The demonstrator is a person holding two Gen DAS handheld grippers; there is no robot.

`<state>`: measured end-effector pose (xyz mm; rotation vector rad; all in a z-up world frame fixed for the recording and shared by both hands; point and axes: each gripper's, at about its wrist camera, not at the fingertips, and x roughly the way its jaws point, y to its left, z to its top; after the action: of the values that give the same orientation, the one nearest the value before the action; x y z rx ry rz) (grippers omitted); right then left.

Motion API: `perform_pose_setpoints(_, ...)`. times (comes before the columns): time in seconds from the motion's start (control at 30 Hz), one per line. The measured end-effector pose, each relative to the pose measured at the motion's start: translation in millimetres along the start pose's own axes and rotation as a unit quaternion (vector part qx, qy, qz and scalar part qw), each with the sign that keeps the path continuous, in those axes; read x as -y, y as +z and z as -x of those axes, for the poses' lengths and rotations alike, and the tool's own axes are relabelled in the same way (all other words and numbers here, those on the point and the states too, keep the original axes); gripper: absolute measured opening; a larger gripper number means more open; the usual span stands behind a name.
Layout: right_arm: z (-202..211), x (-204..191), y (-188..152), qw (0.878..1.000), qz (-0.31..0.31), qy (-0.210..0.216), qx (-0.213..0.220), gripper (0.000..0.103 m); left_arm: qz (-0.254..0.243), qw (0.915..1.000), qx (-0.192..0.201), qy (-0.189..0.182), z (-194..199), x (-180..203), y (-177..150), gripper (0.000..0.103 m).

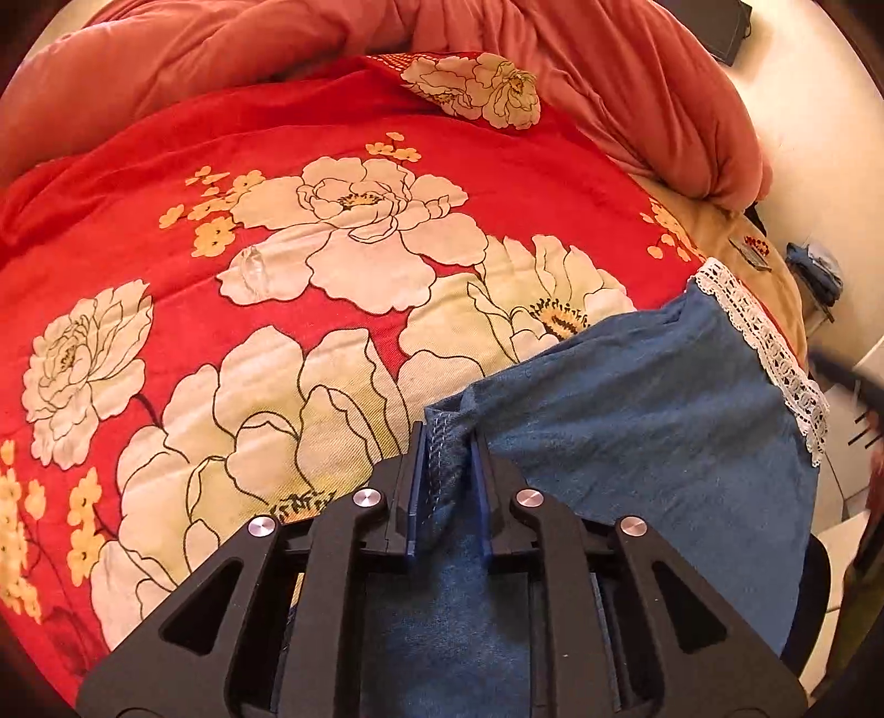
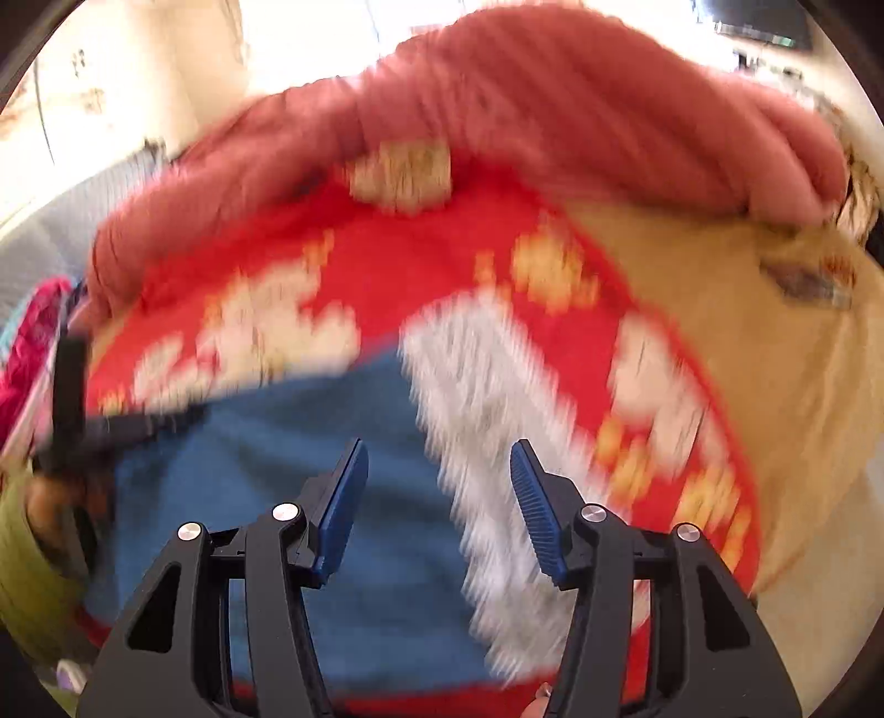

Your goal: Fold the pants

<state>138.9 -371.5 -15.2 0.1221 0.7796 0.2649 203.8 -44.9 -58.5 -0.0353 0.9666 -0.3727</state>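
A red bedspread printed with large cream flowers (image 1: 342, 232) covers the bed, with a bunched salmon-pink quilt (image 1: 276, 38) heaped along its far edge. Blue denim pants with a white lace hem (image 1: 635, 397) lie on the bedspread's near right part. The left gripper (image 1: 448, 442) is clenched on a stitched fold of the denim, which bunches up between its blue pads. In the blurred right wrist view, the right gripper (image 2: 439, 458) hovers released above the pants, blue pads apart, nothing between them.
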Motion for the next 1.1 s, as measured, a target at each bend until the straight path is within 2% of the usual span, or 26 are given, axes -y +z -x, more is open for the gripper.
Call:
perform_pose_setpoints(0.07,-13.5,11.5,26.6,1.000,-0.002,0.004,-0.009,0.052,-0.003,1.0000,0.000,0.001,2.1,0.7,-2.0,0.010)
perform_pose_setpoints(0.17,-54.0,27.3,54.1,0.998,-0.016,0.030,-0.058,0.052,-0.003,1.0000,0.000,0.001,0.8,1.6,-1.5,0.010)
perform_pose_setpoints(0.3,-104.4,40.7,64.9,0.991,-0.047,0.046,-0.115,0.052,-0.006,1.0000,0.001,0.003,-0.1,2.4,-1.7,0.011)
perform_pose_setpoints(0.33,-115.0,43.3,64.7,0.988,-0.057,0.057,-0.131,0.050,-0.006,1.0000,0.000,0.004,-0.7,2.7,-1.4,0.011)
perform_pose_setpoints(0.37,-122.8,44.9,62.1,0.986,-0.061,0.063,-0.142,0.036,-0.007,1.0000,0.000,0.003,-0.9,2.9,-1.3,0.011)
perform_pose_setpoints(0.43,-121.4,42.6,58.2,0.986,-0.051,0.083,-0.133,0.021,-0.005,1.0000,0.000,0.002,-0.6,2.2,-2.0,0.012)
perform_pose_setpoints(0.53,-88.8,46.7,52.0,0.992,-0.060,0.096,-0.057,0.019,-0.003,1.0000,0.002,-0.001,-0.3,1.3,-2.6,0.015)
perform_pose_setpoints(0.6,-82.2,47.5,49.0,0.995,-0.054,0.080,-0.035,0.020,-0.005,1.0000,0.001,-0.003,-1.2,1.8,-2.5,0.018)
perform_pose_setpoints(0.63,-85.4,46.4,48.0,0.996,-0.048,0.070,-0.037,0.022,-0.008,1.0000,0.001,0.000,-1.9,3.0,-2.3,0.018)
perform_pose_setpoints(0.7,-104.8,40.5,44.1,0.998,-0.019,0.014,-0.063,0.027,-0.011,0.9999,0.000,0.004,-2.1,4.7,-2.3,0.019)
perform_pose_setpoints(0.73,-111.9,37.0,42.2,0.997,-0.006,0.002,-0.072,0.028,-0.011,0.9999,0.000,0.005,-1.9,4.5,-2.4,0.019)
perform_pose_setpoints(0.8,-113.3,32.2,43.2,0.998,0.008,-0.016,-0.068,0.035,-0.008,1.0000,-0.001,0.004,-2.1,3.2,-2.1,0.021)
perform_pose_setpoints(0.83,-111.7,30.0,44.4,0.997,0.016,-0.029,-0.066,0.042,-0.006,1.0000,-0.001,0.005,-2.2,2.4,-1.8,0.021)
perform_pose_setpoints(0.87,-109.3,27.9,45.1,0.997,0.020,-0.037,-0.062,0.051,-0.006,1.0000,-0.001,0.005,-2.1,2.4,-1.8,0.021)
perform_pose_setpoints(1.03,-59.5,22.1,40.6,0.998,0.034,-0.050,-0.001,0.064,-0.013,0.9998,0.002,0.016,-0.1,5.1,-2.1,0.025)
perform_pose_setpoints(1.1,-36.2,14.2,31.2,0.997,0.047,-0.054,0.017,0.064,-0.016,0.9997,0.003,0.020,1.7,6.6,-1.8,0.036)
